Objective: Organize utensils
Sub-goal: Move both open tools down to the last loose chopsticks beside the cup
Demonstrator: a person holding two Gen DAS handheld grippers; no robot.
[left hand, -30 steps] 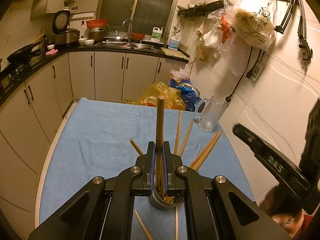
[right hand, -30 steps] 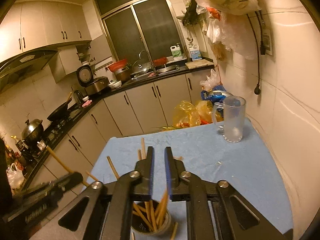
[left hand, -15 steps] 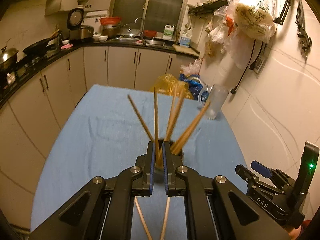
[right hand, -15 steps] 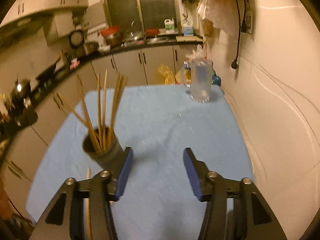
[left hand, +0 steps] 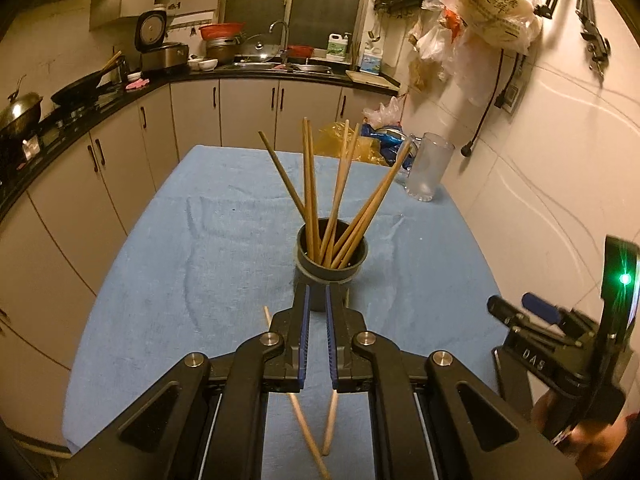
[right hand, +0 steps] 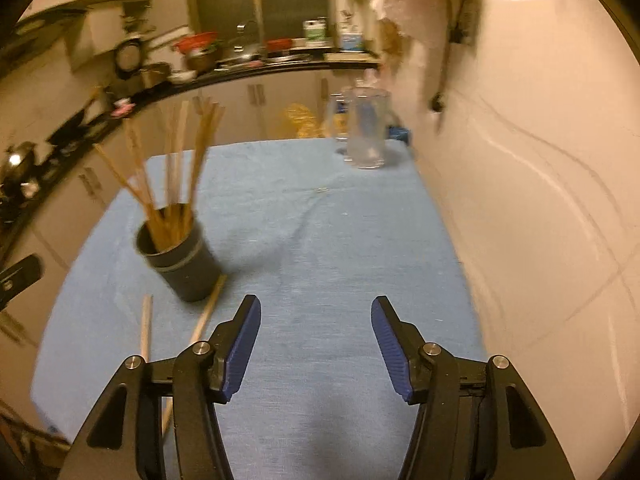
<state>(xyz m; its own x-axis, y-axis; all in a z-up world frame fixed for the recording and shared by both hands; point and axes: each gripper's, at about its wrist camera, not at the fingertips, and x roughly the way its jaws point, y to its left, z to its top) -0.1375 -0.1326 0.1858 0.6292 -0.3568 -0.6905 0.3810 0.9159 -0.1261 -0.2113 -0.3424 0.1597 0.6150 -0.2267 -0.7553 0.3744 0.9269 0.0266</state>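
Now the left claw (left hand: pixel 316 296) is closed on nothing, drawn back from the dark cup (left hand: pixel 331 265); earlier it gripped a chopstick there. Right claw (right hand: pixel 316 312): jaws just opened wide, empty; its body reads "DAS". Two loose chopsticks (left hand: pixel 308 436) lie on the desk (left hand: pixel 160 280). Beyond, cupped chopsticks (left hand: pixel 344 196) fan upward.

A rectangular desk covered in light blue cloth (left hand: pixel 224 240) carries a dark grey cylindrical cup (left hand: pixel 331 268) just ahead of the left jaws; two loose wooden chopsticks (left hand: pixel 308 436) lie crossed beneath them; a clear glass mug (right hand: pixel 366 132) stands far ahead of the right jaws.
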